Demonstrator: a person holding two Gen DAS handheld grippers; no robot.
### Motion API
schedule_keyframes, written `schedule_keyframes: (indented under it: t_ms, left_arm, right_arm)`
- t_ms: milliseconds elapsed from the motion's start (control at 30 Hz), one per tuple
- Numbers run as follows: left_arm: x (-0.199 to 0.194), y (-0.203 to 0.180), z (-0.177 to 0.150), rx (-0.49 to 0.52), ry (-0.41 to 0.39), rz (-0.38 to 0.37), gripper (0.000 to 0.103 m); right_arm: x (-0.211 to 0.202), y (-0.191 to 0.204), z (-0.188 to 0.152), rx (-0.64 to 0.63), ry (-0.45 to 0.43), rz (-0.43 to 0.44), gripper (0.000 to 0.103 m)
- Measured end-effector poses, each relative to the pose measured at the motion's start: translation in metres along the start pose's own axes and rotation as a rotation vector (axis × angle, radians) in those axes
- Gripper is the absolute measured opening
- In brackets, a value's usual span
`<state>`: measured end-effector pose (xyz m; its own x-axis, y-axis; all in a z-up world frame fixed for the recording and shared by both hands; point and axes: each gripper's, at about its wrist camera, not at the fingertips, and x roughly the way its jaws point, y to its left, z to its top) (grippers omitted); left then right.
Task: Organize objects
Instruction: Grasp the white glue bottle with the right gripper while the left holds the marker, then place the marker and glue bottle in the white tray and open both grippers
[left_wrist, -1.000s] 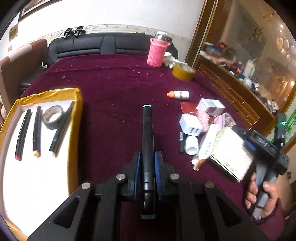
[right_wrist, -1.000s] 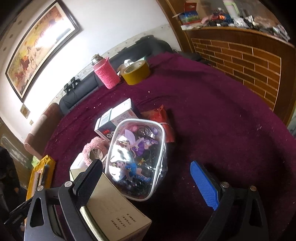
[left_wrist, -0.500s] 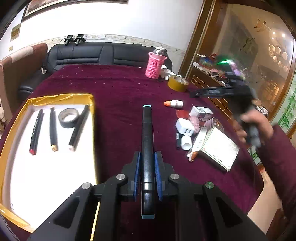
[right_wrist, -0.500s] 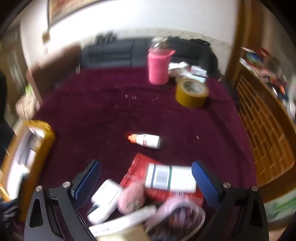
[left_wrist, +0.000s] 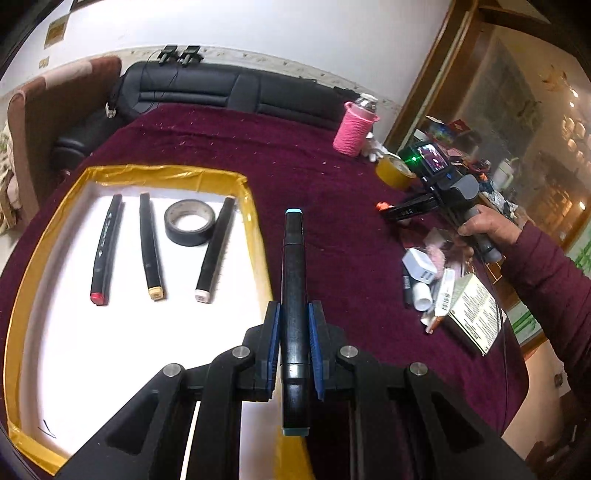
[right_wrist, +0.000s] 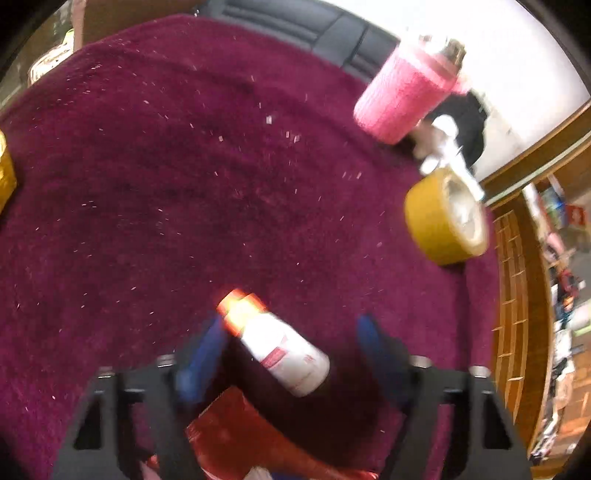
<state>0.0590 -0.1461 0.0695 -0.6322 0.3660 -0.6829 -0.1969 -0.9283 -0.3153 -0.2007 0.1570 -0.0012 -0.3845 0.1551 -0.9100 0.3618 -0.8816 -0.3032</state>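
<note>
The marker (left_wrist: 293, 295) sits clamped in the left hand-held gripper (left_wrist: 293, 343), above the tray (left_wrist: 255, 206) edge. The right hand-held gripper (right_wrist: 291, 354) spreads wide around the bottle (right_wrist: 280, 350).

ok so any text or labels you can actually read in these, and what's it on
None can be read with confidence.
Box at the right: printed lines, too small.
Marker in the tray: white marks along the barrel, illegible.
Right gripper: pale lettering on one finger, unclear.
Small white bottle: red label print, blurred.
</note>
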Motion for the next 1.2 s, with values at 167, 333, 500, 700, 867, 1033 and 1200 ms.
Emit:
schedule_keyframes:
  t_ms: [167, 333, 500, 700, 867, 1033, 1200]
  left_arm:
    - [0.007, 0.008, 0.001, -0.025, 0.007, 0.015, 0.014]
    - [0.0, 0.01, -0.001, -0.03, -0.007, 0.029, 0.014]
    - [-0.021, 0.017, -0.003, -0.044, -0.049, 0.06, 0.014]
    - [-0.059, 0.048, -0.006, -0.09, -0.096, 0.171, 0.014]
    - [-0.075, 0.077, 0.001, -0.099, -0.092, 0.288, 0.015]
    - [-0.071, 0.099, 0.019, -0.065, -0.076, 0.372, 0.015]
    - [-0.048, 0.119, 0.035, -0.051, -0.037, 0.396, 0.015]
  right_arm:
    - [-0.001, -0.008, 0.0, 0.057, -0.009, 0.085, 0.029]
    - [-0.021, -0.021, -0.005, 0.165, -0.074, 0.15, 0.029]
    - [-0.07, -0.021, -0.012, 0.241, -0.174, 0.227, 0.029]
    - [-0.141, 0.015, -0.027, 0.241, -0.28, 0.344, 0.03]
    - [-0.18, 0.075, -0.025, 0.195, -0.314, 0.465, 0.03]
    - [-0.186, 0.151, -0.008, 0.135, -0.306, 0.585, 0.03]
    - [-0.169, 0.226, 0.017, 0.135, -0.245, 0.746, 0.031]
